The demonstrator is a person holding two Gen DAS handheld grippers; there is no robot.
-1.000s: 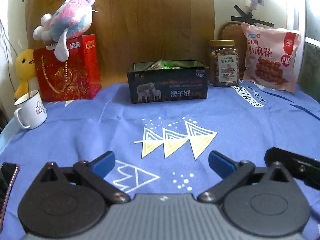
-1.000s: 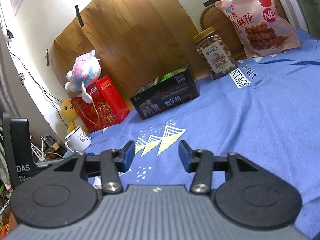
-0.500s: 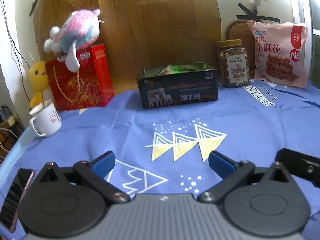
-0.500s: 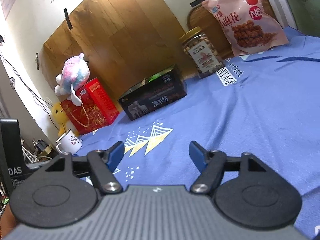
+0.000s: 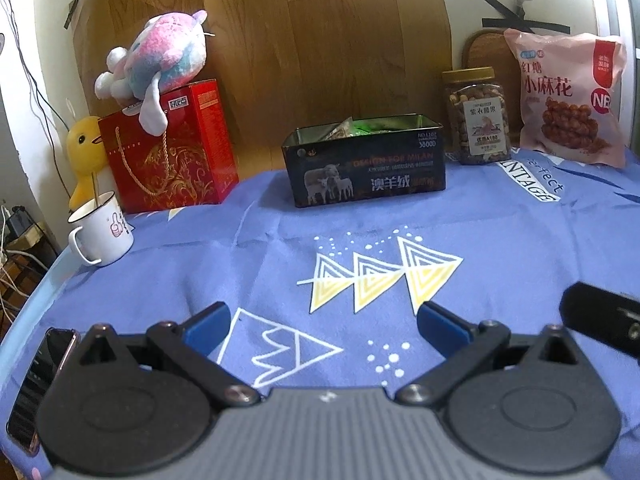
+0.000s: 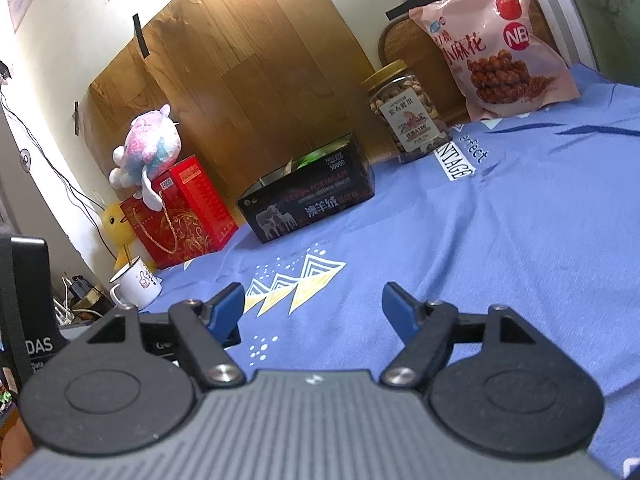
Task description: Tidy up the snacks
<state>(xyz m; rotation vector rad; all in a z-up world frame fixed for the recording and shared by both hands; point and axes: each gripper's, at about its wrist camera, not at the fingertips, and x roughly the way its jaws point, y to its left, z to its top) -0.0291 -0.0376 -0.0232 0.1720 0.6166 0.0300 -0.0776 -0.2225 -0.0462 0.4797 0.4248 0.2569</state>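
A dark tin box [image 5: 368,162] [image 6: 308,200] with sheep on its front stands open at the back of the table, small snack packets showing inside. To its right are a clear jar of nuts [image 5: 478,118] [image 6: 408,112] with a gold lid and a pink snack bag [image 5: 568,100] [image 6: 492,44] leaning on the wall. My left gripper [image 5: 324,322] hovers open over the blue cloth, well short of the box, nothing between its fingers. My right gripper [image 6: 314,306] also hangs above the cloth, its jaws opening, with nothing between them.
A red gift box [image 5: 172,148] with a plush toy [image 5: 156,60] on top stands at the back left, beside a yellow duck [image 5: 84,148] and a white mug [image 5: 100,230]. A phone [image 5: 40,384] lies at the near left table edge. A blue tablecloth [image 5: 500,240] covers the table.
The right gripper's jaws have spread wider. The left wrist view has tilted up a little, so the box and the jar sit lower in it.
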